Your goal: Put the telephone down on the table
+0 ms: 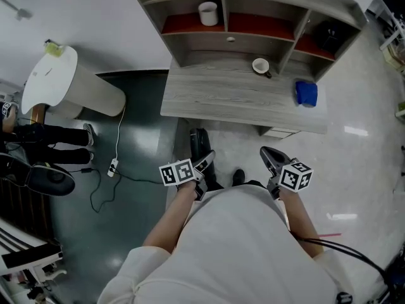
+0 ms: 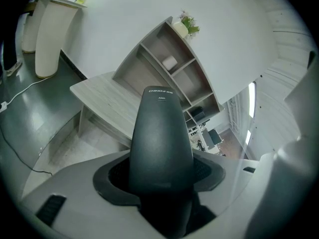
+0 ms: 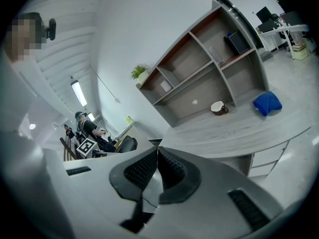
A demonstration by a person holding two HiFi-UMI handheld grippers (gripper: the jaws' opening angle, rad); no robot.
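Note:
A black telephone handset (image 2: 162,133) stands upright between the pads of my left gripper (image 2: 162,176), which is shut on it. In the head view the telephone (image 1: 200,143) sticks forward from the left gripper (image 1: 204,164), held in the air short of the grey wooden table (image 1: 221,103) and near its front edge. My right gripper (image 1: 272,160) hovers to the right at about the same height. Its pads (image 3: 172,171) meet with nothing between them, so the right gripper (image 3: 156,172) is shut and holds nothing.
A shelf unit (image 1: 253,18) stands on the back of the table, holding a white cup (image 1: 207,12) and a black object (image 1: 328,35). A mug (image 1: 261,66) and a blue cloth (image 1: 306,93) lie on the tabletop. A white bin (image 1: 69,84) and a cable (image 1: 114,163) are at the left.

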